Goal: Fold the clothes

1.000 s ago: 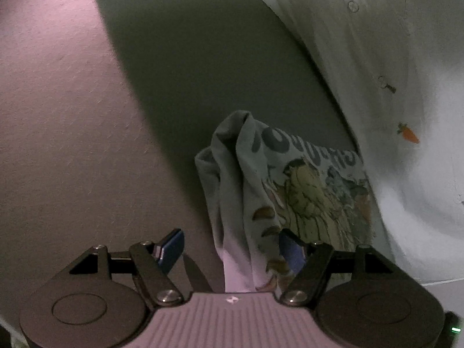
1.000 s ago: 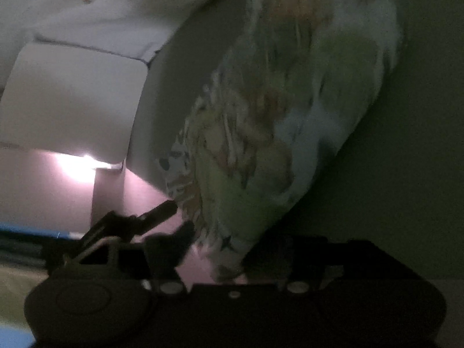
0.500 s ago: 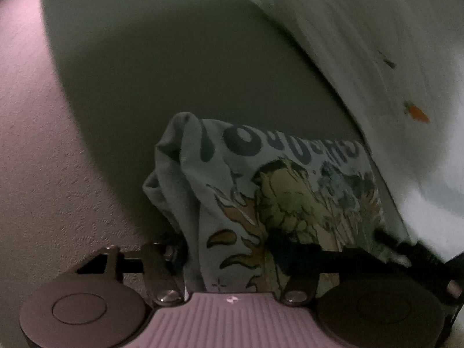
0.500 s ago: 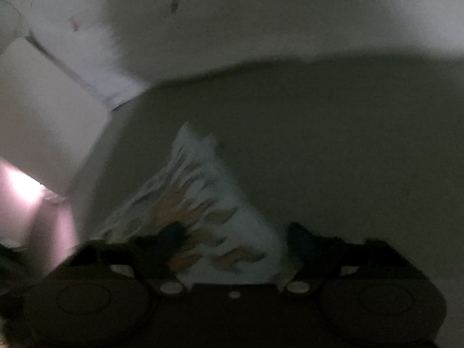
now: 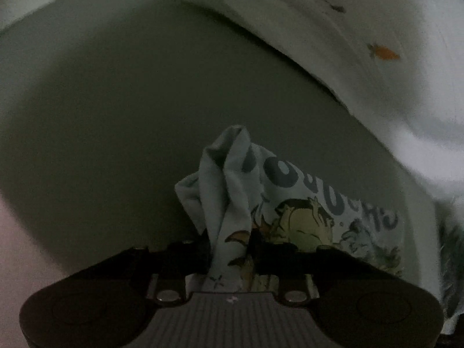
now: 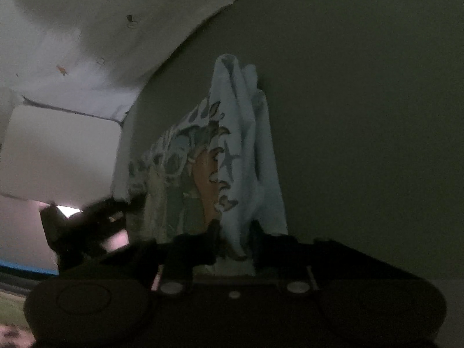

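Dim light is falling over a plain grey-green surface (image 5: 121,110) that is filling most of both wrist views; whether it is a bed or a floor is hard to tell. Along its far edge a white sheet printed with small orange carrots (image 5: 382,52) is lying rumpled, also showing at the upper left of the right wrist view (image 6: 87,29).

Starting at the left, the left claw (image 5: 229,246) is clenching a bunched fold of the pale blue T-shirt with a cartoon print and dark rounded lettering (image 5: 304,203), its dark fingers (image 5: 200,249) pressing the cloth from both sides. From that pinch the fabric is stretching rightward, the printed face turned up toward the camera.

Moving to the right, the right claw (image 6: 235,243) is gripping another gathered edge of the same shirt (image 6: 232,150), which is rising in a narrow peak ahead of the jaws. Beside it, at the left of that view, a blurred dark shape is showing, too smeared to identify.
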